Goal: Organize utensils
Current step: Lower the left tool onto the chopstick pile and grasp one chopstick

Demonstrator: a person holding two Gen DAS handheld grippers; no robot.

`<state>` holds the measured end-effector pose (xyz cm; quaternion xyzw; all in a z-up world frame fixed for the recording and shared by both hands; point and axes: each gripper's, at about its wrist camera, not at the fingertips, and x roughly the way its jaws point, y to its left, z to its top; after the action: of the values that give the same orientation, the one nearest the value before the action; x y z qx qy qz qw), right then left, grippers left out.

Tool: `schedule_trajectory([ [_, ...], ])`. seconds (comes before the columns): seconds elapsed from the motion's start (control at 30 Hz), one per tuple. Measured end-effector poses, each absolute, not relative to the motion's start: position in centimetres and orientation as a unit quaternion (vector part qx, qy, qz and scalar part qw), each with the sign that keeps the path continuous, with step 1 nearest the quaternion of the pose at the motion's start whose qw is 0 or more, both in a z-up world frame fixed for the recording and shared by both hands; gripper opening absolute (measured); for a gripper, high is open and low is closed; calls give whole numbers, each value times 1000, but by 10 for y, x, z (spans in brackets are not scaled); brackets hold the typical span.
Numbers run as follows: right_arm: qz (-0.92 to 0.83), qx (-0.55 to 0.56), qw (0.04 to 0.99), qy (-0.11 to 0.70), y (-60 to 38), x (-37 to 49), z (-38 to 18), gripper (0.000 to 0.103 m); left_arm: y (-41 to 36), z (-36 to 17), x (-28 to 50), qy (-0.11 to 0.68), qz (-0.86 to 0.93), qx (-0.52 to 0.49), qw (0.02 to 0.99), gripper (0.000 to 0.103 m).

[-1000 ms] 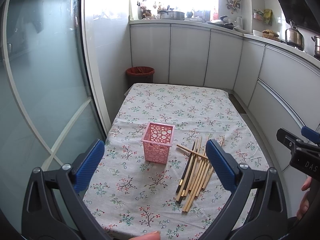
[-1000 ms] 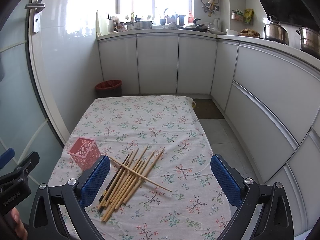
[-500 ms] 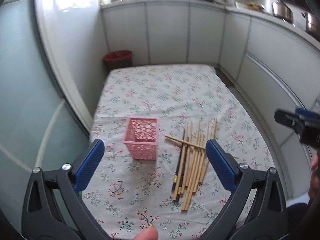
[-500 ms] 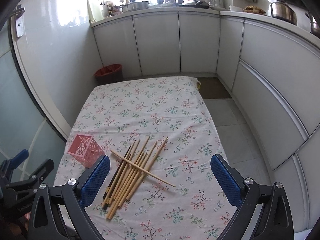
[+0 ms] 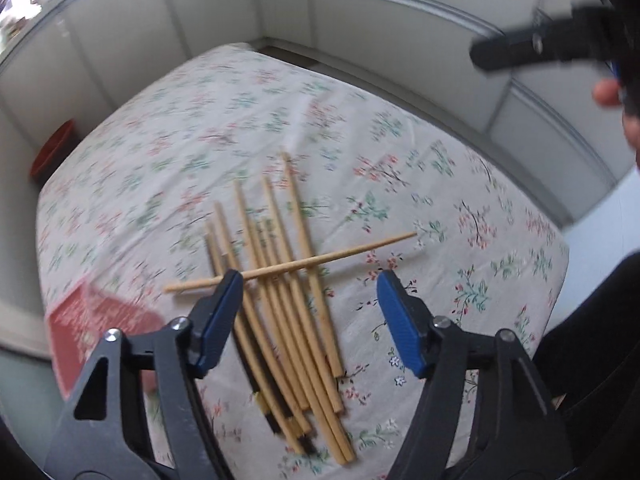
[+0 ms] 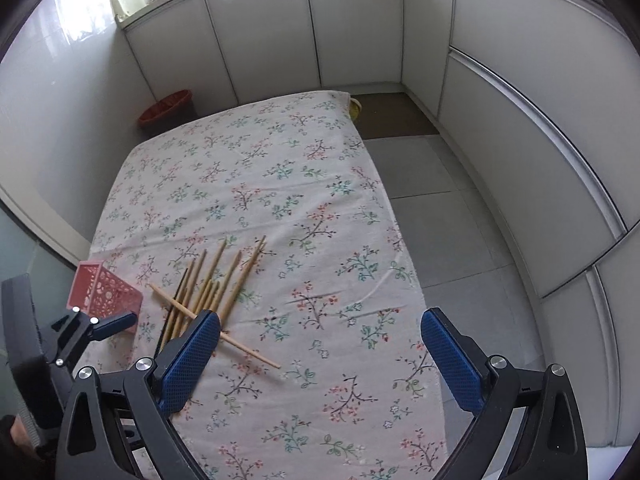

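A table covered with a pale cloth printed with small pink and green flower sprigs fills most of both wrist views, with white cabinet fronts curving around it from nine o'clock through three o'clock. A red bin stands on the floor past the table's far corner, at about ten o'clock in the right wrist view.

The left gripper hangs tilted down over the table's near end; its blue-padded jaws are closing, and they stand apart with nothing pressed between the pads. Its left pad overlaps the bundle in view. The right gripper has its jaws wide apart over bare cloth, holding nothing.

A pink perforated basket stands at about nine o'clock from the bundle in the right wrist view, just beside it.

The chopsticks lie loose on the cloth near the front edge: a fan of light bamboo sticks, tapered toward their far tips, with at least one dark pair among them. One bamboo stick lies crosswise on top of the rest, running from roughly eight o'clock to two o'clock in the left wrist view.
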<state>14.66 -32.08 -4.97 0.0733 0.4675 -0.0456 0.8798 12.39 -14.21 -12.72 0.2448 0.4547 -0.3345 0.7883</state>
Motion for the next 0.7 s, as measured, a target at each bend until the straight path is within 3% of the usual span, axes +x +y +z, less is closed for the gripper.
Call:
schedule_trajectory([
  [0.23, -56, 111, 864, 488, -365, 154, -65, 101, -183, -164, 129, 443, -408, 345, 720, 65],
  [0.3, -60, 120, 860, 492, -376, 156, -69, 101, -195, -174, 138, 454, -408, 357, 707, 55],
  [0.37, -64, 128, 857, 495, -386, 159, -72, 101, -202, -182, 145, 469, -402, 357, 701, 38],
  [0.47, -73, 137, 854, 496, -396, 161, -76, 101, -207, -184, 161, 491, -404, 321, 702, 25],
  [0.7, -78, 150, 851, 497, -405, 166, -79, 101, -224, -189, 205, 552, -364, 218, 717, 7],
])
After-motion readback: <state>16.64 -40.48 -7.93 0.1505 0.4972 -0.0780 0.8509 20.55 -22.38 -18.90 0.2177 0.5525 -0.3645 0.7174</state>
